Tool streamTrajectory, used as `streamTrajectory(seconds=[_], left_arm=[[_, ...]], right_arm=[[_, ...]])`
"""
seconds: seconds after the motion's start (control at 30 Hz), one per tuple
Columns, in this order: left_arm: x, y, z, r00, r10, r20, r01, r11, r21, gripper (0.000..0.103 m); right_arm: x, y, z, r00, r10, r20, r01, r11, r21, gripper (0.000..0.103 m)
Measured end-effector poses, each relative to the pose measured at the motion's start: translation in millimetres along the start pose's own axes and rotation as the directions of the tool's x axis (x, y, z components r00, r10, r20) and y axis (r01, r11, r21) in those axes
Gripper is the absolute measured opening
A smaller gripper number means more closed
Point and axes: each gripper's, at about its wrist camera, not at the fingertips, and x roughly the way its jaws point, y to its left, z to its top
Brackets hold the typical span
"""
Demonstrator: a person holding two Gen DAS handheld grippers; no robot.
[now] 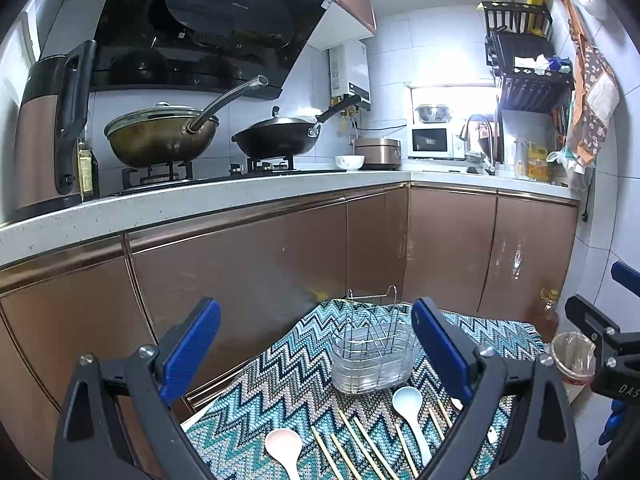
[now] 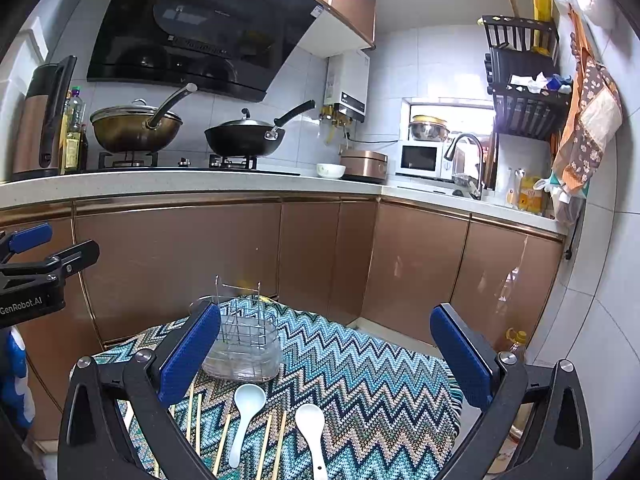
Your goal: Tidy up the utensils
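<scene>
A wire utensil holder in a clear plastic tray [image 1: 374, 354] [image 2: 244, 344] stands empty at the far side of a zigzag-patterned cloth [image 1: 288, 380] [image 2: 360, 380]. In front of it lie a pale blue spoon [image 1: 409, 406] [image 2: 246, 408], a pinkish-white spoon [image 1: 285, 450], a white spoon [image 2: 312, 428] and several wooden chopsticks [image 1: 360, 444] [image 2: 268, 440]. My left gripper [image 1: 316, 344] is open and empty above the utensils. My right gripper [image 2: 326, 348] is open and empty, to the right of the holder.
Brown cabinet doors [image 2: 176, 252] and a white countertop [image 1: 200, 204] with two woks, a kettle and a microwave stand behind. An oil bottle [image 1: 546, 312] and a lined bin [image 1: 572, 356] sit on the floor to the right.
</scene>
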Motion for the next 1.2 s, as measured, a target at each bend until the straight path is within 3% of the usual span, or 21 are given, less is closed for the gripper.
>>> streamTrajectory(seconds=[0.67, 1.2], left_arm=[[2.8, -1.2, -1.1, 0.998, 0.07, -0.002, -0.07, 0.997, 0.031, 0.096], [3.5, -1.2, -2.9, 0.997, 0.077, 0.016, -0.078, 0.996, 0.037, 0.096]], right_arm=[[2.6, -1.4, 0.5, 1.0, -0.011, -0.004, 0.011, 1.0, 0.014, 0.103], [0.7, -4.0, 1.1, 0.999, -0.033, 0.025, 0.032, 0.998, 0.048, 0.103]])
